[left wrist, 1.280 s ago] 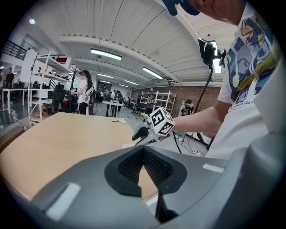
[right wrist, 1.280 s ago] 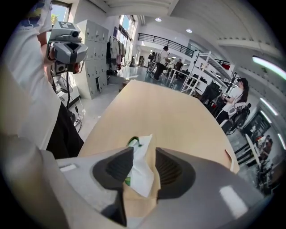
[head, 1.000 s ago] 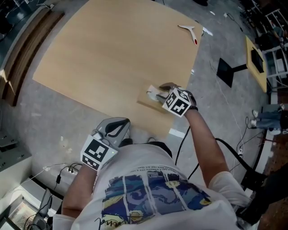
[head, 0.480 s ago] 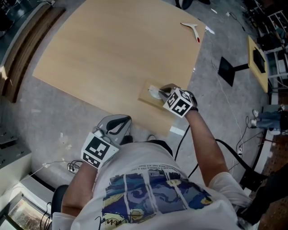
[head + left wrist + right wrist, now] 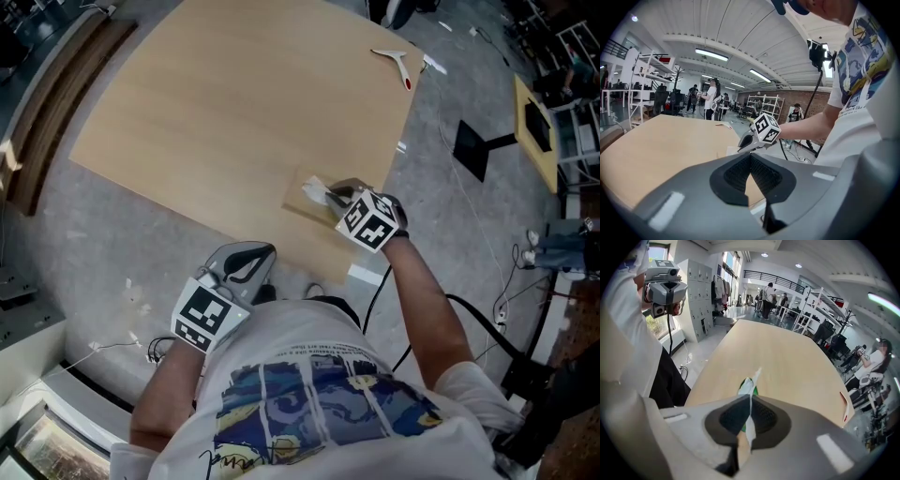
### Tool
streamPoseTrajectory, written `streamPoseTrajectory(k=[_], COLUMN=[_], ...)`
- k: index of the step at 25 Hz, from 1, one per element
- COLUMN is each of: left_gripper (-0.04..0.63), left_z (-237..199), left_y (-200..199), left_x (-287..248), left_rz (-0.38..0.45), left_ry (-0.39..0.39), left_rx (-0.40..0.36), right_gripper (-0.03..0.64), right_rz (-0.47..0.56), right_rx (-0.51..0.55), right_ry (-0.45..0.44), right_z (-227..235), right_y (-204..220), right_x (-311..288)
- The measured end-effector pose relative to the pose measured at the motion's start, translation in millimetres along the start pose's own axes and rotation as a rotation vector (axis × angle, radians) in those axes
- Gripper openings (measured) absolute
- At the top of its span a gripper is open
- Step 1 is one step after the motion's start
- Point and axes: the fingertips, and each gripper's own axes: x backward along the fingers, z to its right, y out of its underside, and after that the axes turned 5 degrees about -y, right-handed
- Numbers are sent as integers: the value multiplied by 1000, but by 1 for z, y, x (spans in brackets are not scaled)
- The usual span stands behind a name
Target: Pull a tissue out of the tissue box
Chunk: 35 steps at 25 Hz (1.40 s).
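Now we had just squeezed our right tool (image 5: 751,401) shut on the tissue (image 5: 748,385), our left tool (image 5: 750,159) shut and empty.

A light wooden table (image 5: 216,122) is seen from above. A tissue box (image 5: 302,206) is set on it near the right edge. A pale bent item (image 5: 394,62), possibly a red-tipped plastic piece, is laid at the far right corner.
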Motion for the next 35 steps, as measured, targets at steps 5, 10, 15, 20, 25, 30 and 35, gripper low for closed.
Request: streamPoseTrajectory(k=[5,10,15,20,25,30,35], left_gripper=[3,3,3,3,3,3,3], left_z=[15,23,35,50,67,82,104], left_y=[3,-2,-1,-5,-7,-8,-10], left_x=[-1,-5,-8,-10,-10,-11,-11], left_rz=[-22,7,9,17,11,29,43], left_ry=[0,-18,-32,-45,-59,-88,-113], left_rx=[9,2,8,12,9,11,7], right_gripper=[3,3,3,3,3,3,3], right_rz=[28,54,79,128,175,219,264], right_rx=[25,48,60,64,81,102,118], right_ry=[20,41,52,62,86,105,112], right_z=[-2,0,0,-4,-10,-22,-38], right_y=[-5,-11,-13,-17,-21,-23,-17], right_x=[17,31,45,67,96,122,147])
